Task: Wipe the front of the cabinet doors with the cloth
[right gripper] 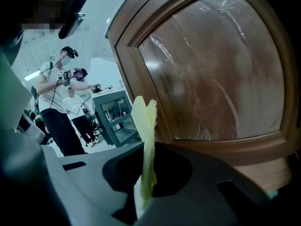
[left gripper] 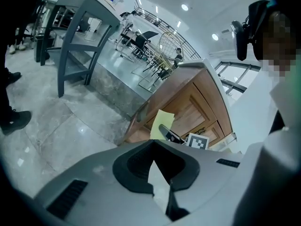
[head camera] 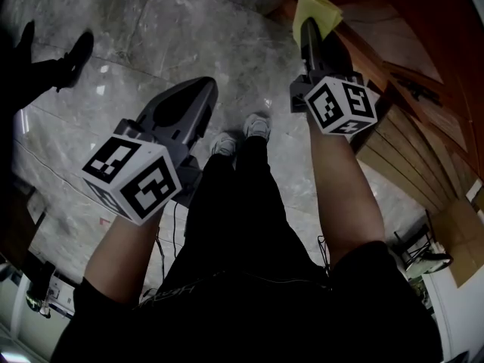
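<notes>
The pale marble floor [head camera: 151,36] takes up most of my head view, and it is open ahead and to my left. The only thing near that edge is someone's dark shoe [head camera: 76,55] at the far left. The wooden cabinet [head camera: 408,127] runs down the whole right side, its base meeting the floor just beyond my right hand.

The right gripper view is filled by one cabinet door [right gripper: 211,69], a glossy brown panel with streaks inside a raised frame. The head view does not show that surface. The left gripper view looks across at the cabinet's [left gripper: 188,98] lighter front under a white top, with a grey-blue table [left gripper: 80,13] standing well clear of it across the floor. Two bystanders [right gripper: 56,93] beside that table show up only in the right gripper view.

My own legs and pale shoes [head camera: 242,134] stand between the two tools. The left gripper [head camera: 203,88] hangs over bare floor, well apart from the cabinet. In its own view, the left gripper [left gripper: 160,173] has its jaws together with nothing between them.

The right gripper [head camera: 308,25] reaches towards the cabinet's foot. Its own view shows its jaws [right gripper: 146,173] pinched on the yellow cloth [right gripper: 143,121]. The cloth stands up as a folded edge before the door's lower left frame corner. I cannot tell whether it touches the wood. From above, the cloth [head camera: 314,6] fans out past the jaw tips against the cabinet's edge, and the left gripper view shows it [left gripper: 162,124] as a flat yellow sheet.
</notes>
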